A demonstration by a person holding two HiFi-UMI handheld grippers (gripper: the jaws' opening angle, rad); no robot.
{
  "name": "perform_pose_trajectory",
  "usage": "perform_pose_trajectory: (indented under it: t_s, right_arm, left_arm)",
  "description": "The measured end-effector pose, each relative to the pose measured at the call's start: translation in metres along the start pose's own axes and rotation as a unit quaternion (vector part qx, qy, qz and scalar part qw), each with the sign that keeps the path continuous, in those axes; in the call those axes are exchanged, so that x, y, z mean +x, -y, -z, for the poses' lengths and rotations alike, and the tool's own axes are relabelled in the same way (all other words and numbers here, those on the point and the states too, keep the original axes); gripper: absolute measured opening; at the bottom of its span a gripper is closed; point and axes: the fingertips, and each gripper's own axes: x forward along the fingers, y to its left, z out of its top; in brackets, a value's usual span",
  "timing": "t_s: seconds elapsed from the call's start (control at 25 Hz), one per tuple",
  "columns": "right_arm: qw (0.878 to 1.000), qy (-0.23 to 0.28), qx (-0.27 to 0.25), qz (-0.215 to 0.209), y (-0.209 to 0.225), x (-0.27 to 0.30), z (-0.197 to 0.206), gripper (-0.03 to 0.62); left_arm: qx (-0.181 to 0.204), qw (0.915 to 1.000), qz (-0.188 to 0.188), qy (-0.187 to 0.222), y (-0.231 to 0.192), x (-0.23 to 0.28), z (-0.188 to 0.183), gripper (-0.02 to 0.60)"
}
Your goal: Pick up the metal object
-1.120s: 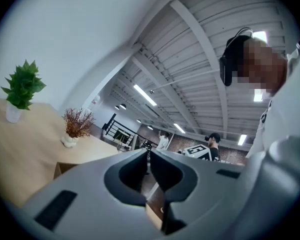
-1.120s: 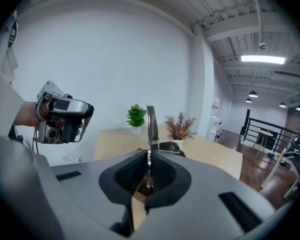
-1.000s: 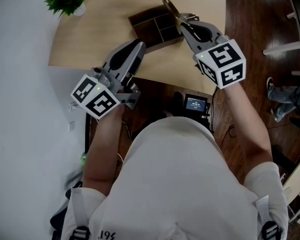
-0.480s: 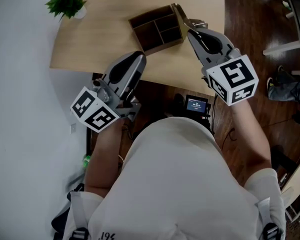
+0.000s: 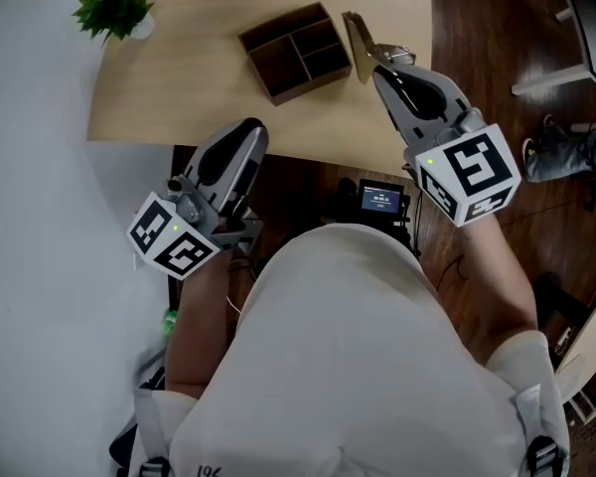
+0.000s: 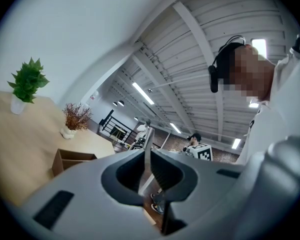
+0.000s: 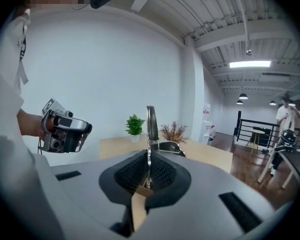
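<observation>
My right gripper (image 5: 382,60) is shut on a thin metal object (image 5: 357,36), which sticks out past the jaws over the table's right part, just right of the wooden box (image 5: 296,50). In the right gripper view the metal object (image 7: 151,123) stands upright between the shut jaws of the right gripper (image 7: 149,159), and a wooden end shows below them. My left gripper (image 5: 248,129) is shut and empty. It hangs off the table's near edge, above the dark floor. The left gripper (image 6: 148,145) points up toward the ceiling.
A light wooden table (image 5: 179,78) carries the compartmented wooden box, a small potted plant (image 5: 114,8) at its far left, and a vase of dried twigs (image 6: 75,119). A small screen device (image 5: 381,200) sits below the table edge. Chair legs (image 5: 551,78) stand on the right.
My right gripper has drawn the metal object from over the box's right edge out to its right. My left gripper has pulled back off the table edge toward my body.
</observation>
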Motion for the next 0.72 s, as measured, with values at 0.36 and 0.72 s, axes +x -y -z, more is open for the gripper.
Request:
perform_pose_trajectory:
  t_s: [0.36, 0.72]
  right_arm:
    - [0.999, -0.004, 0.041, 0.009, -0.003, -0.019, 0.015, 0.005]
    - [0.999, -0.013, 0.049, 0.016, -0.009, -0.036, 0.031, 0.005]
  left_arm:
    - [-0.006, 1.0, 0.003, -0.004, 0.007, -0.004, 0.008, 0.017]
    - [-0.005, 0.9998, 0.012, -0.013, 0.022, -0.006, 0.022, 0.017]
